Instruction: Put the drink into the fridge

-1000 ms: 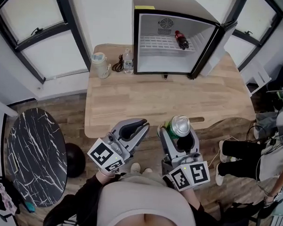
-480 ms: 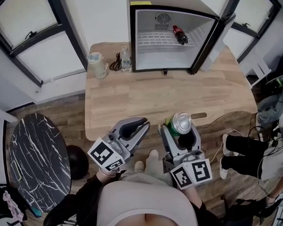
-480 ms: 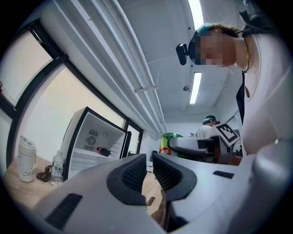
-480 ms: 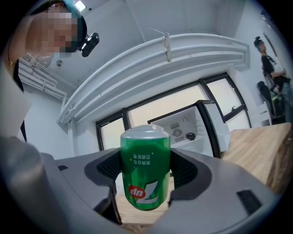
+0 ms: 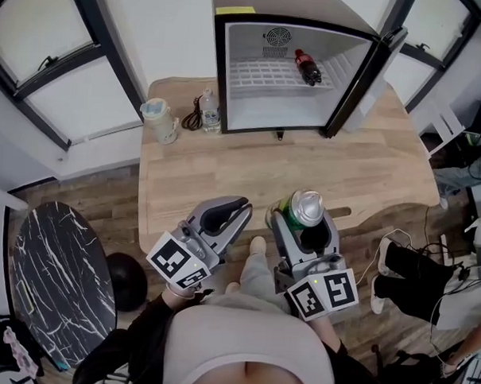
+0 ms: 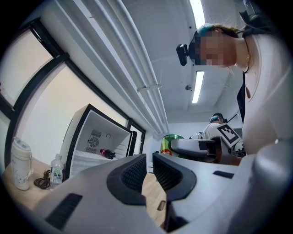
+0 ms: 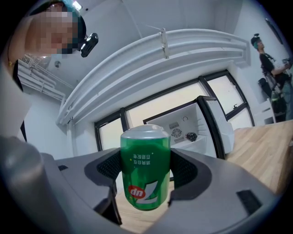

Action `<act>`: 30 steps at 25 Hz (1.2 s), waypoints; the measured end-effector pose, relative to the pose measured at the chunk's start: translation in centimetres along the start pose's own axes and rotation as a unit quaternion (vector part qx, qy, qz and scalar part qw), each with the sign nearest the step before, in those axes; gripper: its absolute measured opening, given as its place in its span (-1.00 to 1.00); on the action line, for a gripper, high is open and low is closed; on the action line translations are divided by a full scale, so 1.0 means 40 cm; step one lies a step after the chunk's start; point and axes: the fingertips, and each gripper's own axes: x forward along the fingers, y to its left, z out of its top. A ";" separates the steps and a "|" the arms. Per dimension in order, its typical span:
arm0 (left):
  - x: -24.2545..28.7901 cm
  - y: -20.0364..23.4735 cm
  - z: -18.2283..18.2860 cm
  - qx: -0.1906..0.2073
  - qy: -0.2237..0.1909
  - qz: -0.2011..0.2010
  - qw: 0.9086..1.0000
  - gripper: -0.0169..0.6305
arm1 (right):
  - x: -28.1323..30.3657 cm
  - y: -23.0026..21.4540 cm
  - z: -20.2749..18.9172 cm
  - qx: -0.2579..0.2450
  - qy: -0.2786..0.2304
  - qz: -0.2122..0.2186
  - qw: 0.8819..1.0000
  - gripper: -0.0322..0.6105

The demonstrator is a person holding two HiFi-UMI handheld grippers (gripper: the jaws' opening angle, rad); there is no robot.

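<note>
Gripping a green soda can (image 5: 307,206), the right gripper (image 5: 303,222) has its fingers closed on the can's sides. In the right gripper view the can (image 7: 145,169) sits squarely between the dark pads, print reading upside down, silver end away from the camera. Can is in the air at the tabletop's (image 5: 305,166) near edge, well apart from the fridge.

Left gripper (image 5: 233,211) just beside it, also at the near edge. Its fingers (image 6: 132,176) are almost together with only a thin slit between the pads, nothing held.

Fridge (image 5: 220,75) stands at the far edge of the tabletop, door (image 5: 373,74) swung open to the right. Dark bottle with red cap (image 5: 307,67) lies on its wire shelf.

Far left corner: pale lidded cup (image 5: 158,120), coiled cable (image 5: 193,112), small water bottle (image 5: 211,110) just beside the fridge's left wall. Black marble round table (image 5: 58,275) off to the left, apart from the tabletop.
</note>
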 end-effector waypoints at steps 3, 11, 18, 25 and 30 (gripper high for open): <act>0.051 0.054 0.010 0.005 -0.004 0.004 1.000 -0.80 | 0.061 -0.035 0.015 -0.001 -0.002 0.008 1.000 0.15; 0.195 0.189 0.035 0.011 -0.011 0.021 1.000 -0.80 | 0.225 -0.147 0.068 -0.005 0.005 0.027 1.000 0.15; 0.309 0.265 0.033 0.013 -0.021 0.031 0.999 -0.81 | 0.323 -0.234 0.094 -0.007 0.008 0.045 0.999 0.15; 0.391 0.324 0.040 0.025 -0.026 0.053 0.998 -0.80 | 0.400 -0.303 0.110 -0.004 0.016 0.069 0.997 0.15; 0.409 0.358 0.041 0.021 -0.022 0.062 0.998 -0.81 | 0.442 -0.319 0.112 0.000 0.021 0.075 0.997 0.15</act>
